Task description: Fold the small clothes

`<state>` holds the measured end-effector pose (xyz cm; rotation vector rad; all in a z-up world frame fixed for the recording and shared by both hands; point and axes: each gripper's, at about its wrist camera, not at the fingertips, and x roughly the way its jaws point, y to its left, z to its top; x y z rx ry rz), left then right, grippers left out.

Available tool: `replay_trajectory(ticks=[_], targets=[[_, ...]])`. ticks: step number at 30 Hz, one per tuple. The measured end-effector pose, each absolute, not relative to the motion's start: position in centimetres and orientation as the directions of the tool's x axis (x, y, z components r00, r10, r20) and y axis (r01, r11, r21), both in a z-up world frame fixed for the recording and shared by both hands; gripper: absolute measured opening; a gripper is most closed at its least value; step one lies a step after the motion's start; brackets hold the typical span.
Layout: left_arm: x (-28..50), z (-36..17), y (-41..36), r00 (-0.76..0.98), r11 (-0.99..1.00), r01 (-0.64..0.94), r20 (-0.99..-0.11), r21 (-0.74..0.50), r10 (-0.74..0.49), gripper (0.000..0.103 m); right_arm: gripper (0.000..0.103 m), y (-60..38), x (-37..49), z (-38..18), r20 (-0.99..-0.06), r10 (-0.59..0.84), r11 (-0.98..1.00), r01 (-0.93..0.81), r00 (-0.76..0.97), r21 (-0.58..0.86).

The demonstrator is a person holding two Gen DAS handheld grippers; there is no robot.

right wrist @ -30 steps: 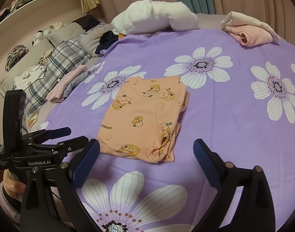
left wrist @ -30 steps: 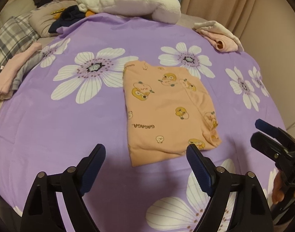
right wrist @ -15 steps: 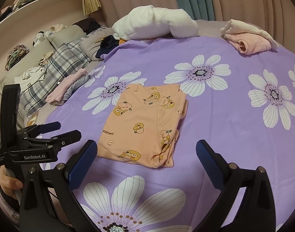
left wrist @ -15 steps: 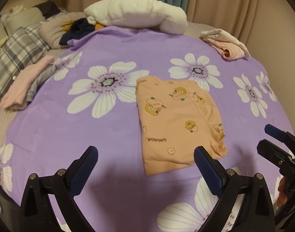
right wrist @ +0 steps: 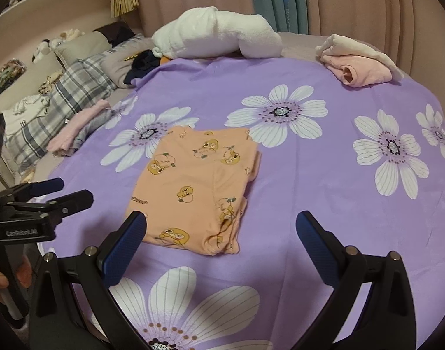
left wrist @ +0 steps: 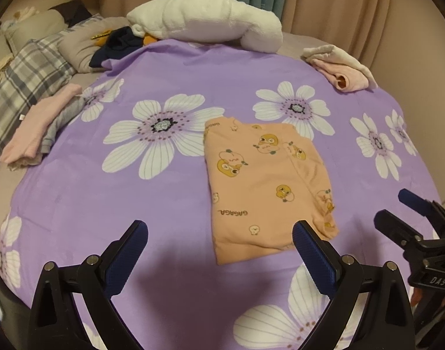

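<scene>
Orange duck-print garment [left wrist: 266, 180] lies flat on the purple flowered bedspread [left wrist: 170, 67], already folded into a neat rectangle, layered edges along its right side in the left wrist view. It sits about mid-bed, just ahead of both tools, touching neither.

Left gripper [left wrist: 219, 250]: fingers spread wide, nothing between them, hanging over bare bedspread with the garment's near edge just beyond the right-hand finger. Right gripper [right wrist: 221, 243]: fingers likewise wide apart and empty, the garment's near corner showing between them but not pinched.

Judgement: the fold on this piece looks finished; the step in hand is the release and pull-away. Next move probably one of two things: take the folded piece by its near edge with both tools and carry it to a stack, or reach for an unfolded item. Lifting would need a pinch through all layers at once, or the fold will slip open.

Containers: none in view, no basket, bin or drawer. Clothes sit in loose groups on the bed instead. A folded pink and cream pile [right wrist: 359, 61] at the far right edge; a pink and grey pile [left wrist: 38, 125] at the left edge beside a plaid pillow [left wrist: 27, 81]; dark clothes [left wrist: 117, 45] heaped next to a rolled white blanket [left wrist: 210, 20] at the far side.
</scene>
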<state>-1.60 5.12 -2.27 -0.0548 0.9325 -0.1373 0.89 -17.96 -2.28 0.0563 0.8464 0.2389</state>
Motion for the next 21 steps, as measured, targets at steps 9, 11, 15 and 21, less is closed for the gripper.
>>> replay_trajectory(ticks=[9,11,15,21], targets=[[-1.3,-2.5,5.4,0.561,0.986,0.085,-0.811,-0.144,-0.167,0.099,0.103,-16.9,0.7,-2.1,-0.741,0.233,0.969,-0.214,0.63,0.123],[-1.2,-2.6,5.4,0.558,0.986,0.085,-0.813,-0.143,-0.165,0.099,0.103,-16.6,0.7,-2.1,-0.743,0.231,0.969,-0.216,0.628,0.119],[-1.1,-2.8,5.5,0.547,0.987,0.08,-0.821,-0.142,-0.162,0.099,0.103,-16.3,1.0,-2.4,-0.75,0.233,0.969,-0.214,0.619,0.125],[-1.0,-3.1,5.6,0.534,0.988,0.072,-0.831,-0.138,-0.155,0.099,0.103,-15.7,1.1,-3.0,-0.761,0.225,0.97,-0.215,0.608,0.114]])
